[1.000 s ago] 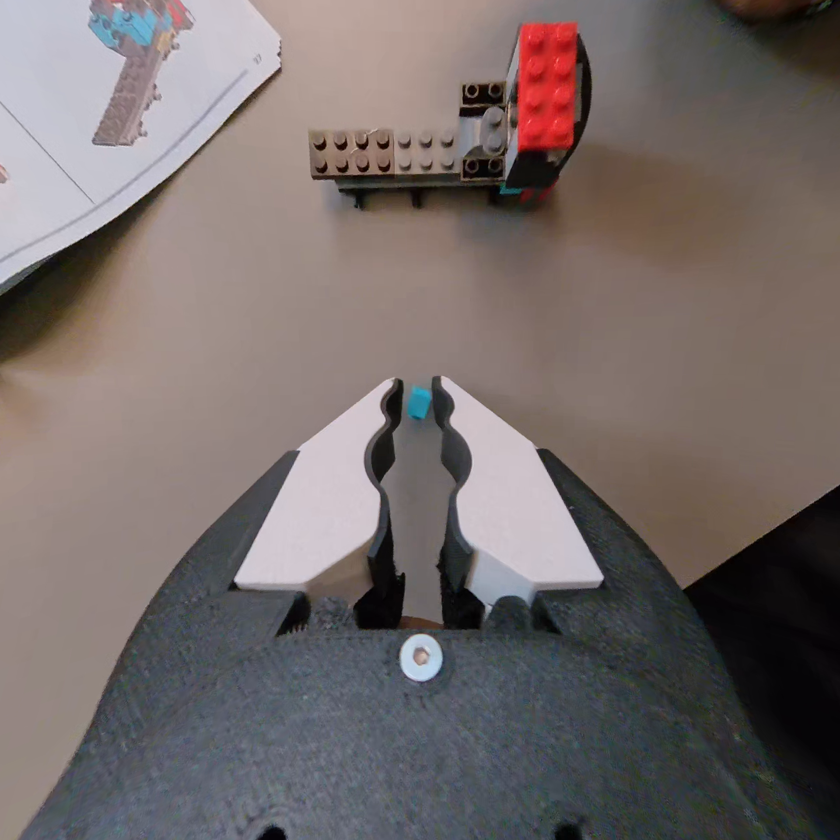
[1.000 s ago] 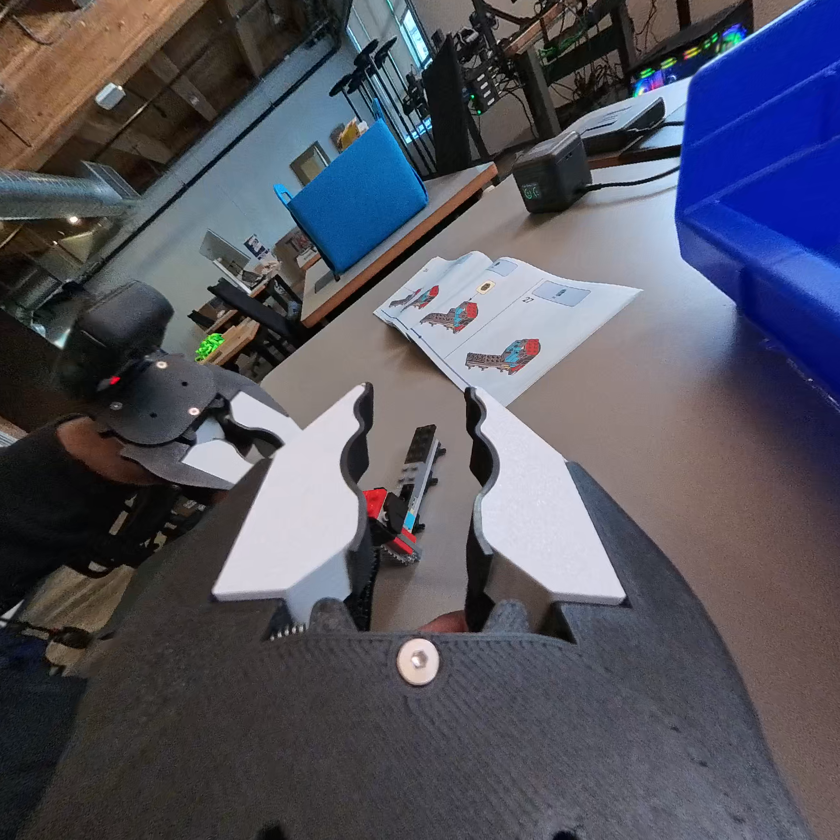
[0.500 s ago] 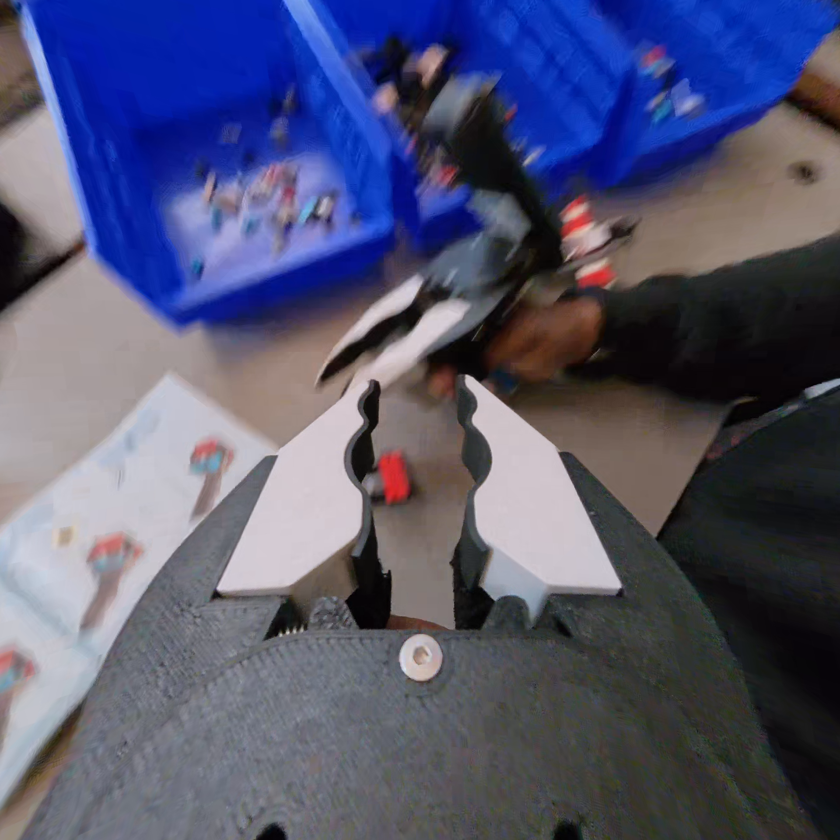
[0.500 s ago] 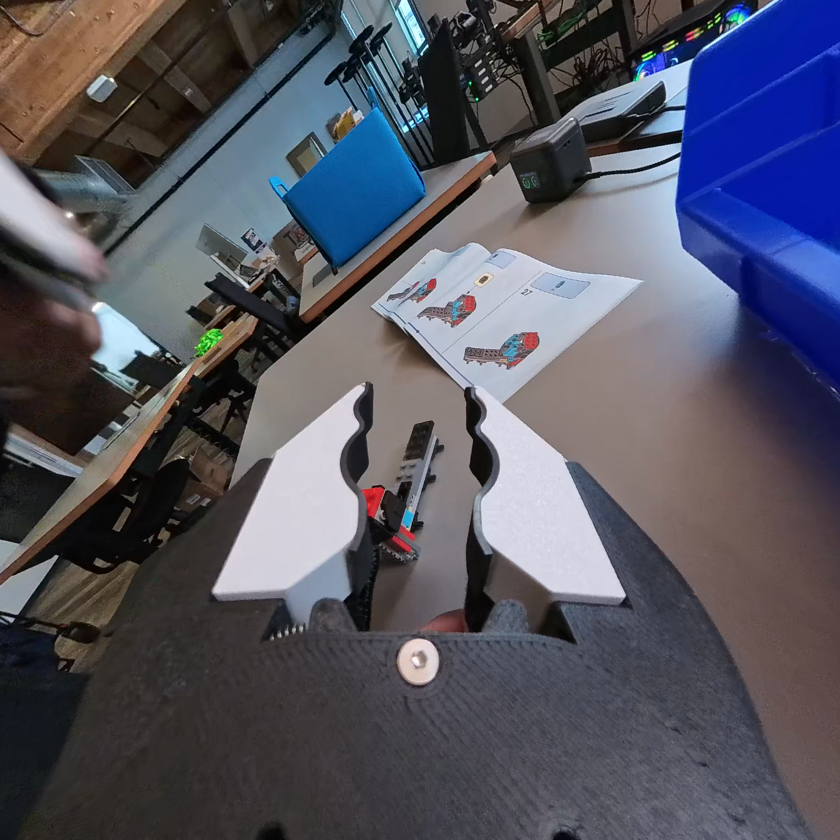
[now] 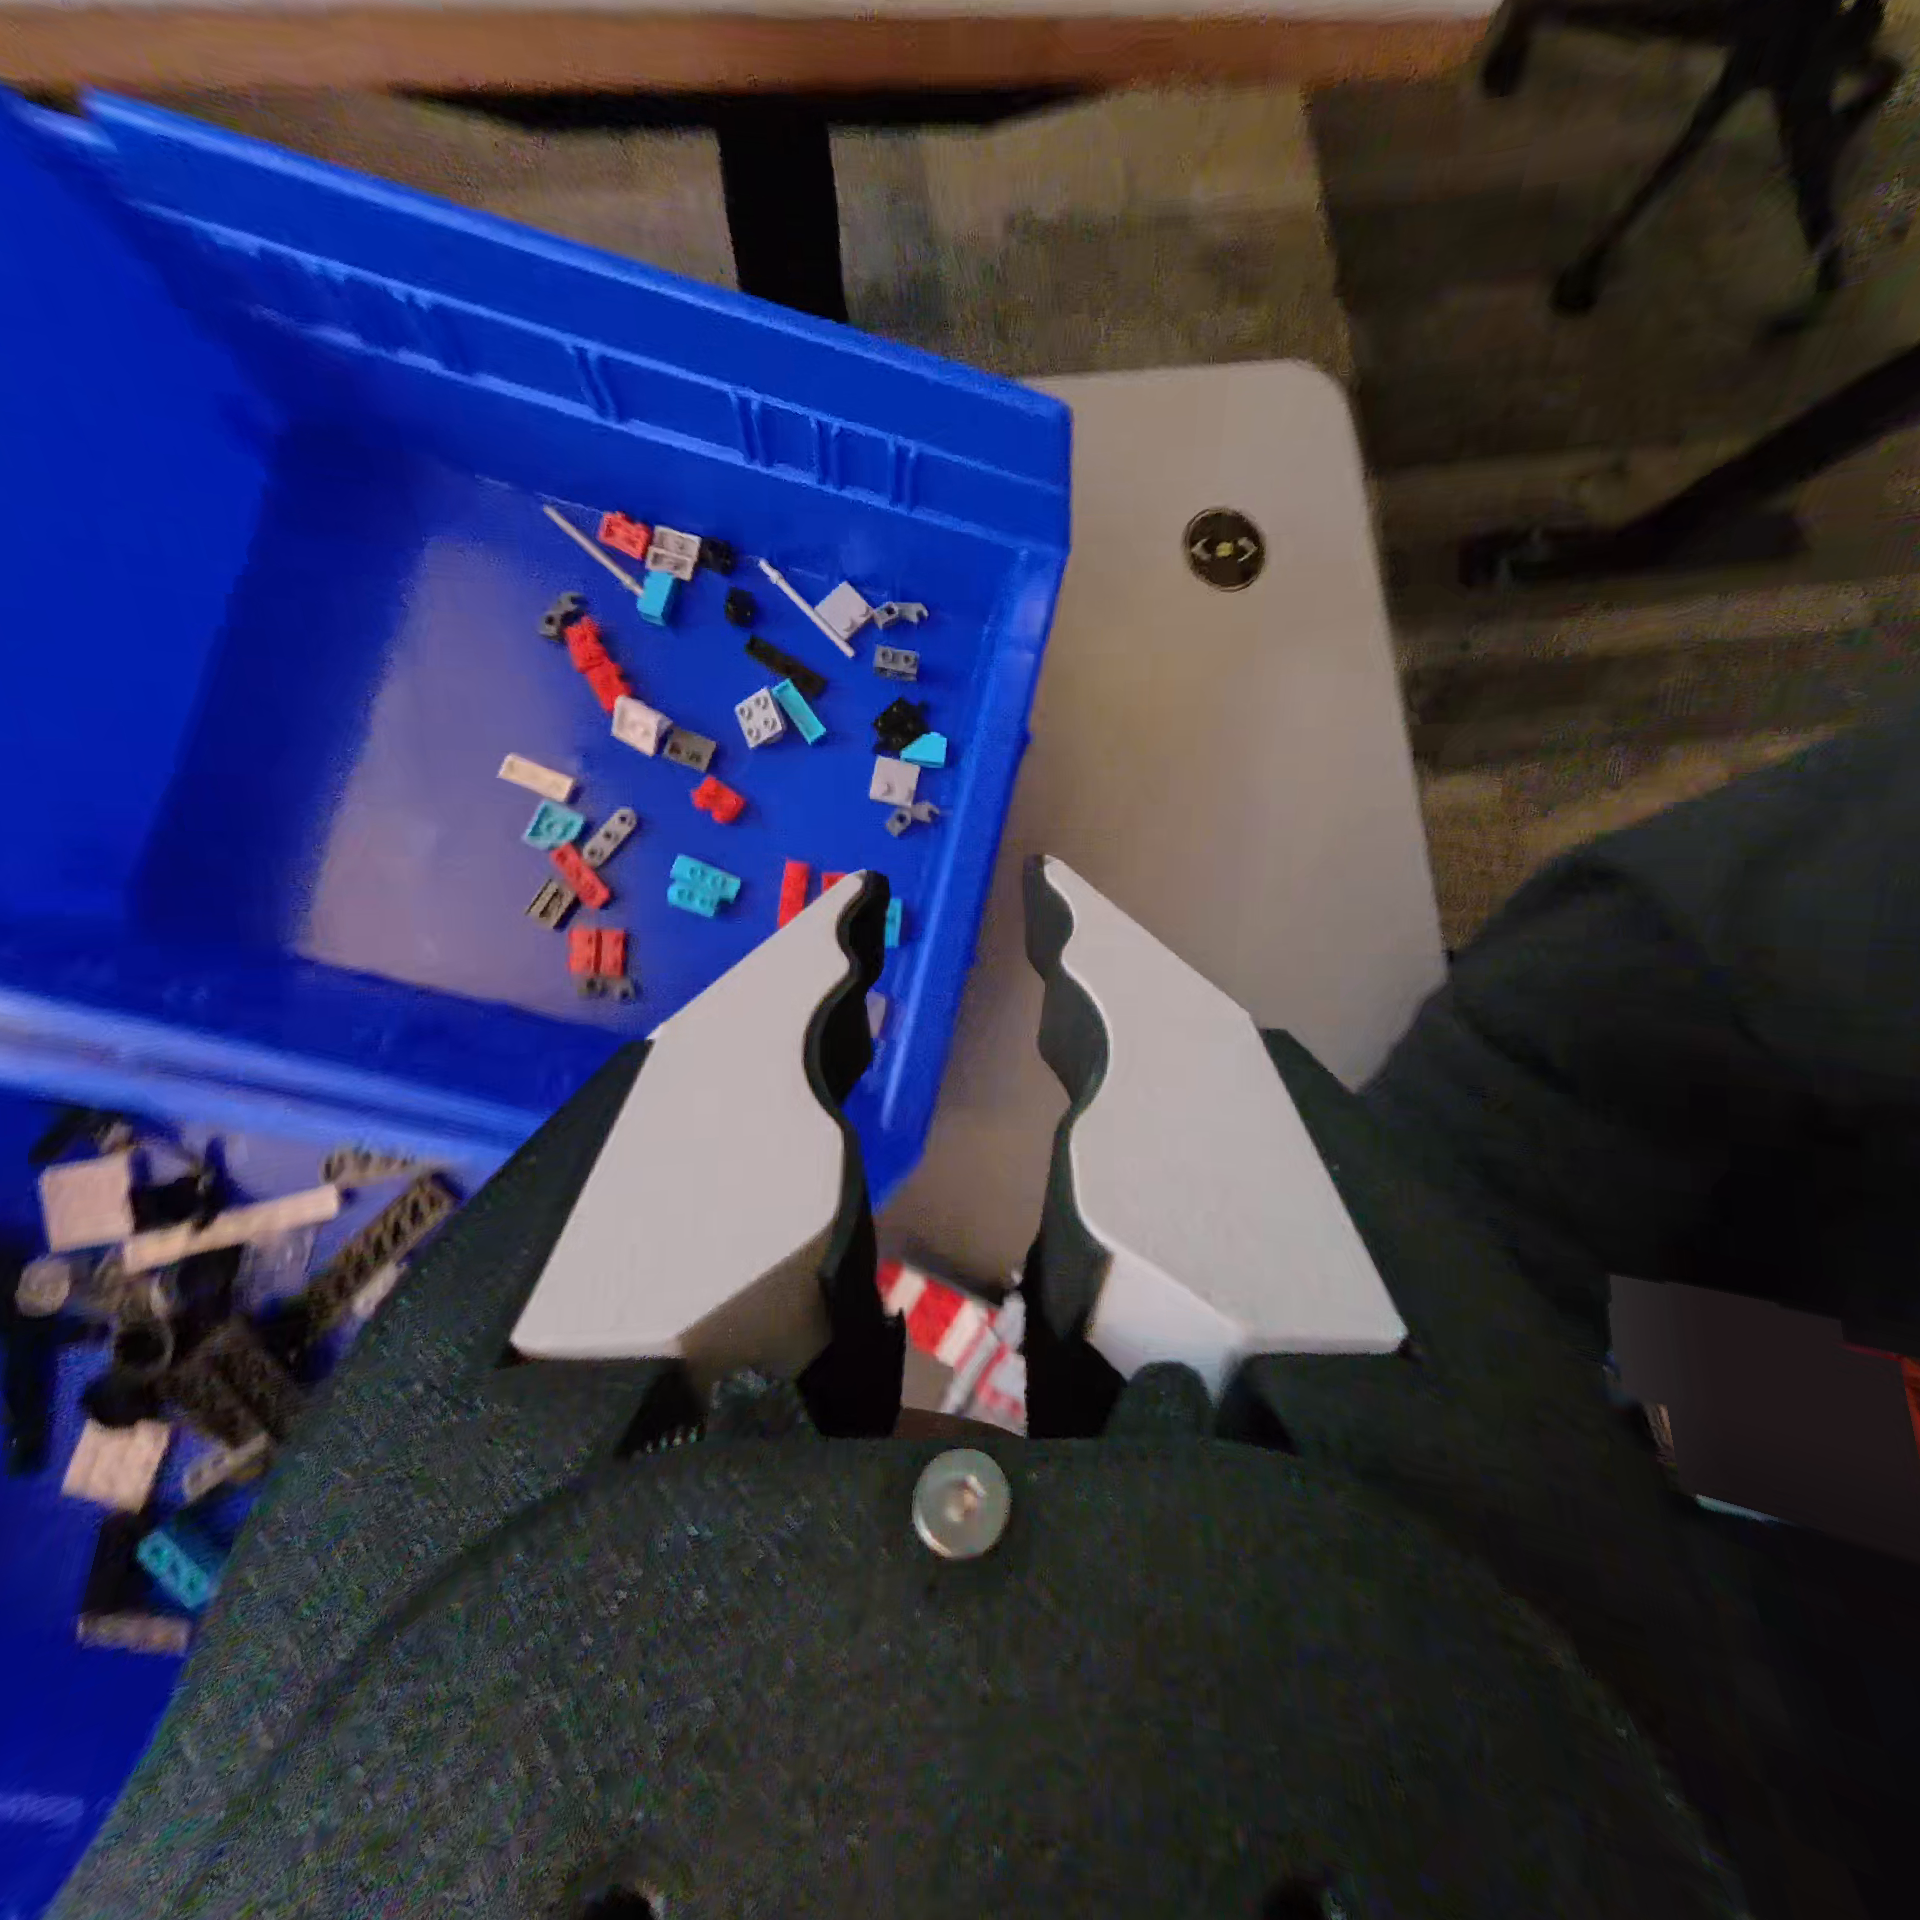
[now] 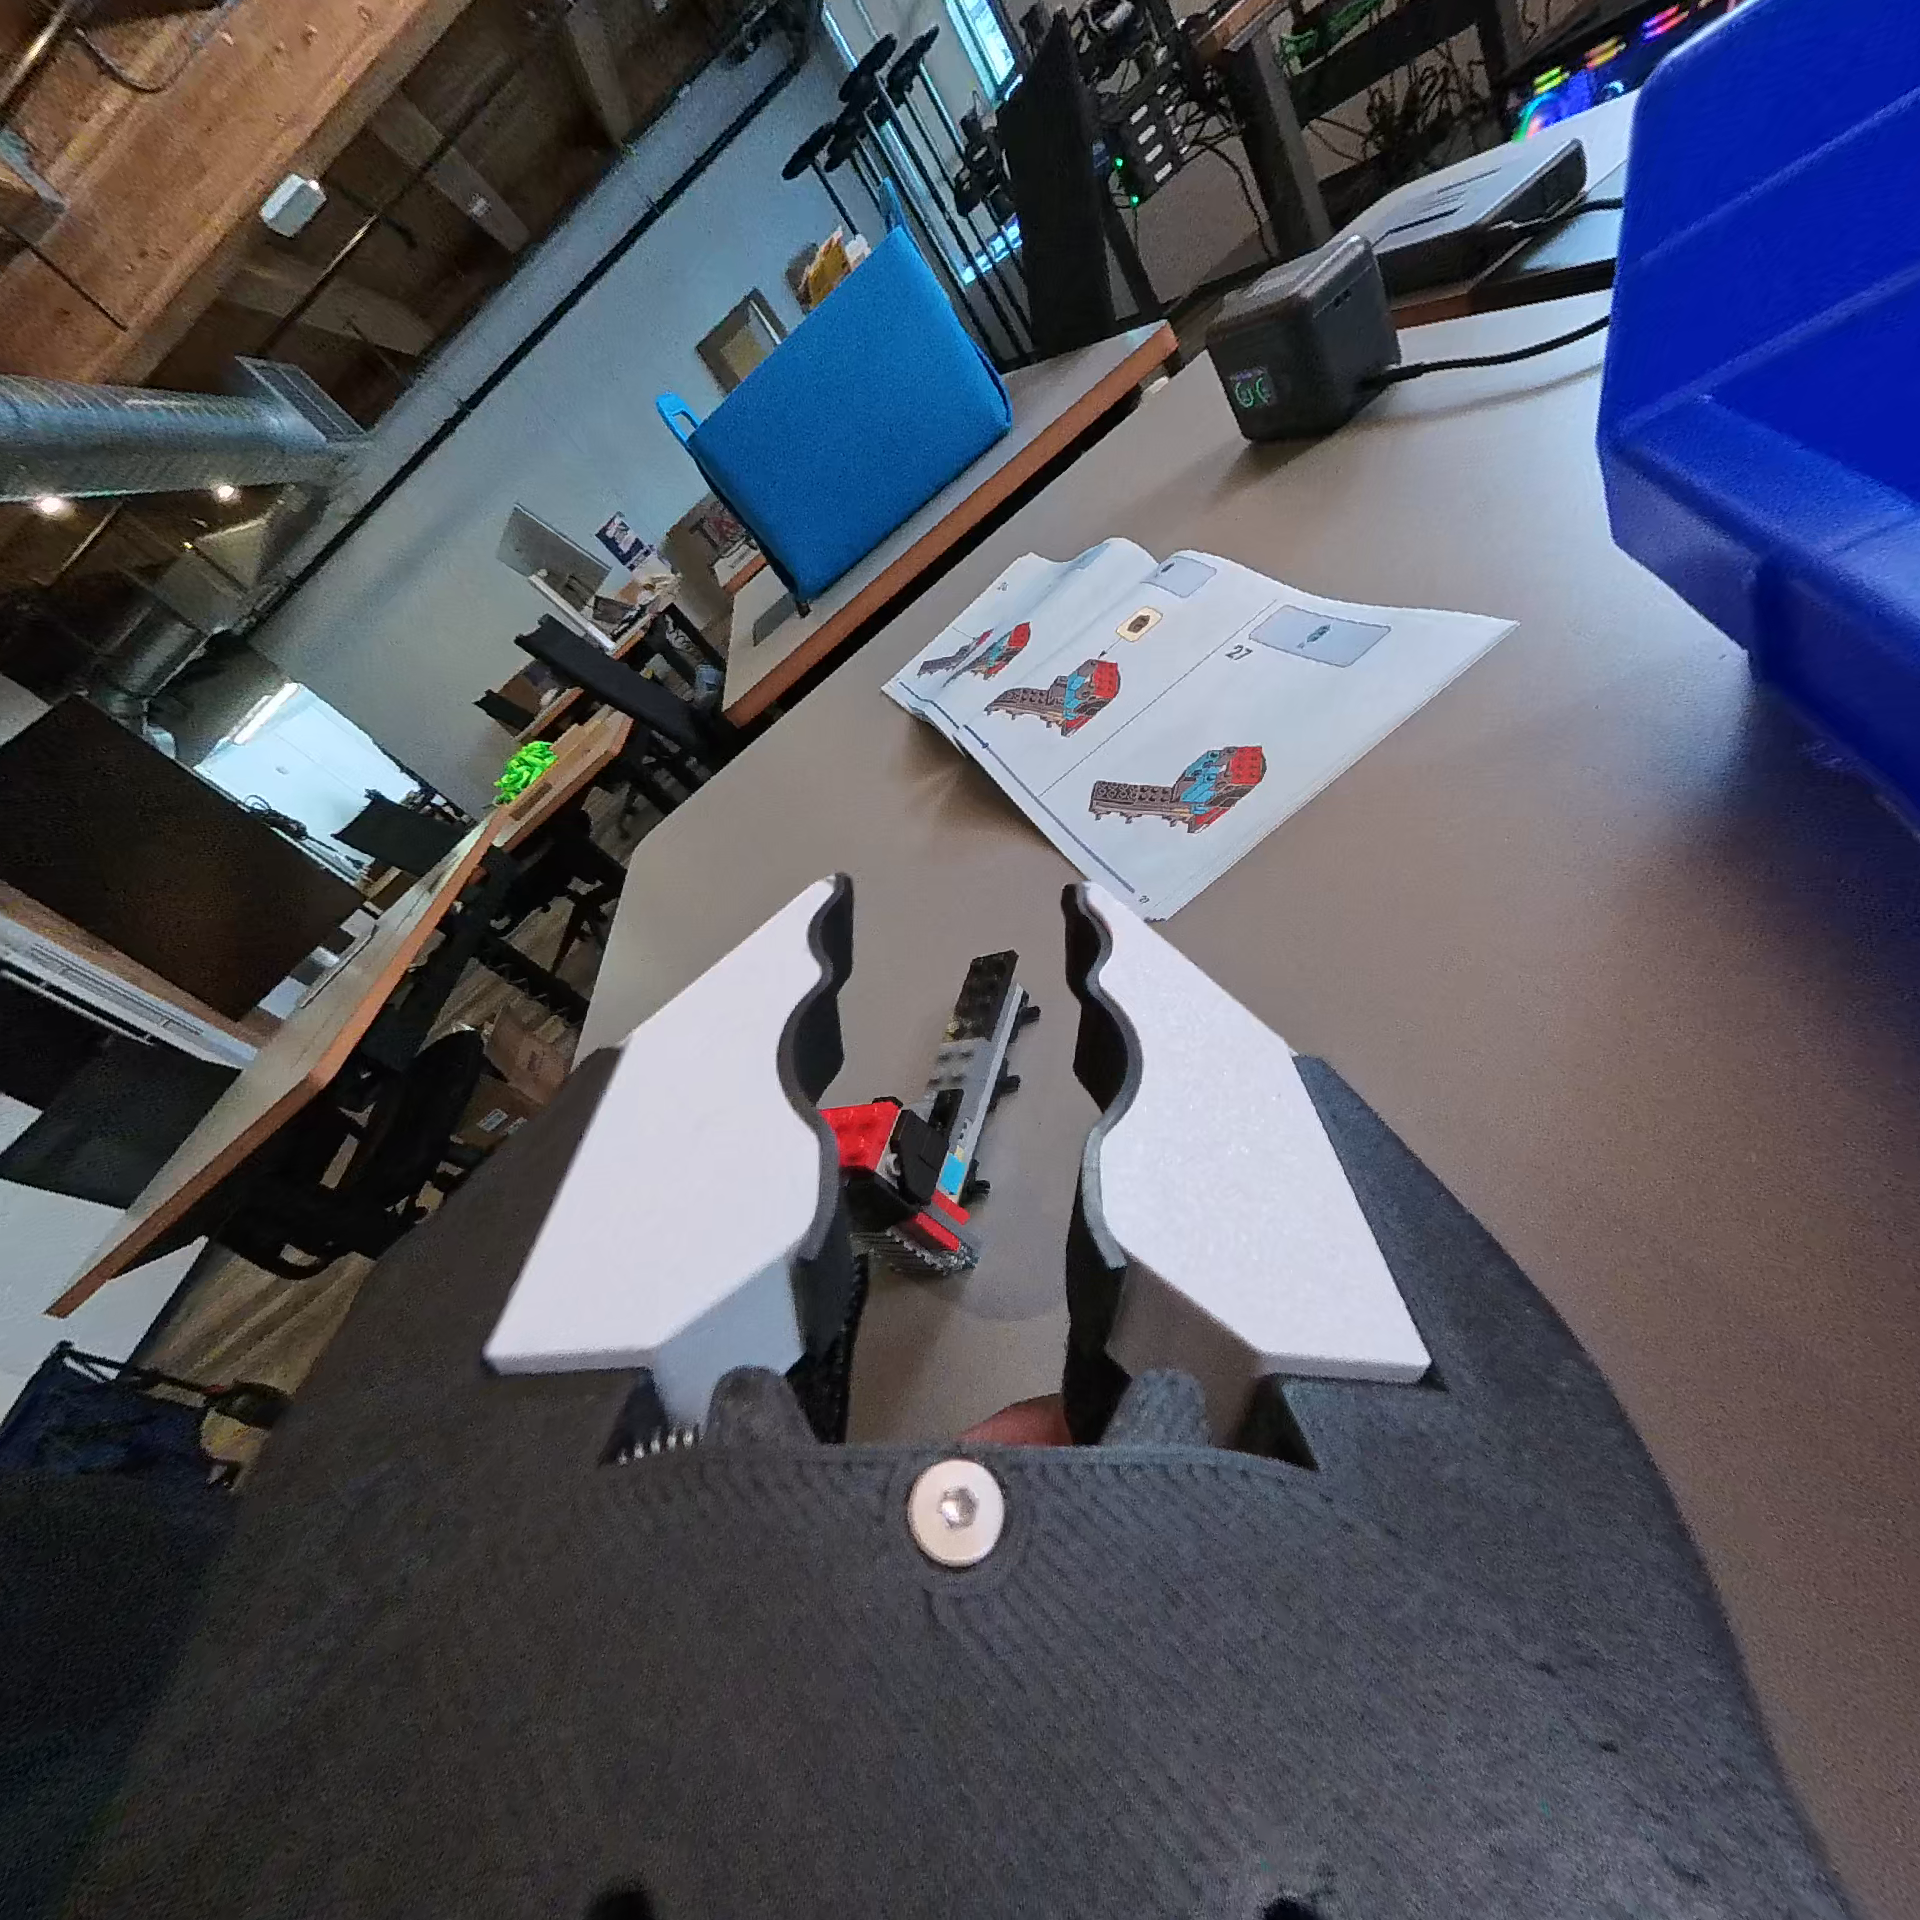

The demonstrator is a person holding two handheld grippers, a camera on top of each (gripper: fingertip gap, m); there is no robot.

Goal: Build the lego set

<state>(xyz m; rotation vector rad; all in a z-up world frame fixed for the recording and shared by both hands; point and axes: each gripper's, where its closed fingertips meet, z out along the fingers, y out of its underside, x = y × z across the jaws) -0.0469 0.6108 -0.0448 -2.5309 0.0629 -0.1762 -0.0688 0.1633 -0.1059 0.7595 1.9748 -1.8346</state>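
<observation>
The left gripper (image 5: 951,883) hangs above the near right corner of a blue bin (image 5: 644,416), its fingers spread with nothing between them. Small loose bricks (image 5: 727,727) in red, teal, grey and black lie scattered on the bin's floor. A second bin compartment (image 5: 62,1558) at the near left holds darker, longer pieces, blurred. Just right of the bin, the grey table (image 5: 1226,727) carries a round black inset (image 5: 1223,548) with a small mark too blurred to make out.

The right gripper (image 6: 956,894) is low over the table, fingers apart and empty. Between them, on the tabletop, lies the partly built lego model (image 6: 935,1122): red blocks near, a grey and black studded strip running far. Farther right lies the open instruction booklet (image 6: 1195,707), with printed build pictures and step numbers. A black power adapter (image 6: 1299,332) with a green-lit mark sits at the far end.
</observation>
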